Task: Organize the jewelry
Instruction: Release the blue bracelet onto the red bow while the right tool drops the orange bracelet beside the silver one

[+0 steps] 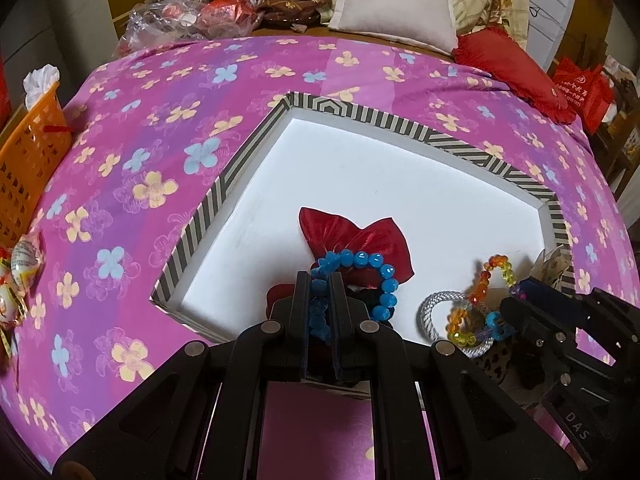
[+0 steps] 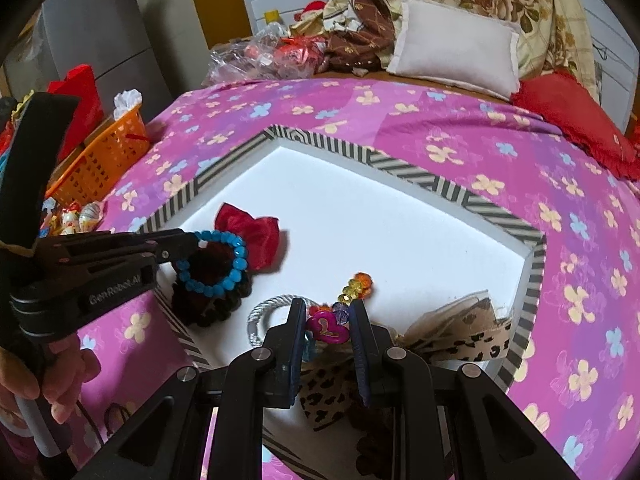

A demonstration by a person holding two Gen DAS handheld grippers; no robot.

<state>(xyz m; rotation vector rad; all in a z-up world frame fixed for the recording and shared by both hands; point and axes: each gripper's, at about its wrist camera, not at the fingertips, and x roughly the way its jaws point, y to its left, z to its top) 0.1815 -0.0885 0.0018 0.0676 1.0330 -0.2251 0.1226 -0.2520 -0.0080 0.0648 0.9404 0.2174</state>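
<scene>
A white tray with a striped rim (image 1: 224, 184) (image 2: 452, 190) lies on the flowered pink bedspread. My left gripper (image 1: 320, 280) (image 2: 192, 242) is shut on a blue bead bracelet (image 1: 378, 276) (image 2: 224, 264), held just above a dark scrunchie (image 2: 216, 300) and a red bow (image 1: 360, 236) (image 2: 250, 224) in the tray. My right gripper (image 2: 326, 308) (image 1: 520, 292) is closed around a multicoloured bead bracelet (image 2: 328, 328) (image 1: 480, 300) with orange and yellow beads (image 2: 358, 286). A grey cord ring (image 1: 434, 314) (image 2: 264, 308) lies beside it.
A leopard-print ribbon bow (image 2: 460, 340) lies at the tray's near right corner. An orange basket (image 1: 28, 160) (image 2: 104, 160) and wrapped sweets (image 1: 20, 272) stand at the bed's left edge. Pillows (image 1: 396, 4), a red cushion (image 2: 576, 124) and plastic bags lie at the far end.
</scene>
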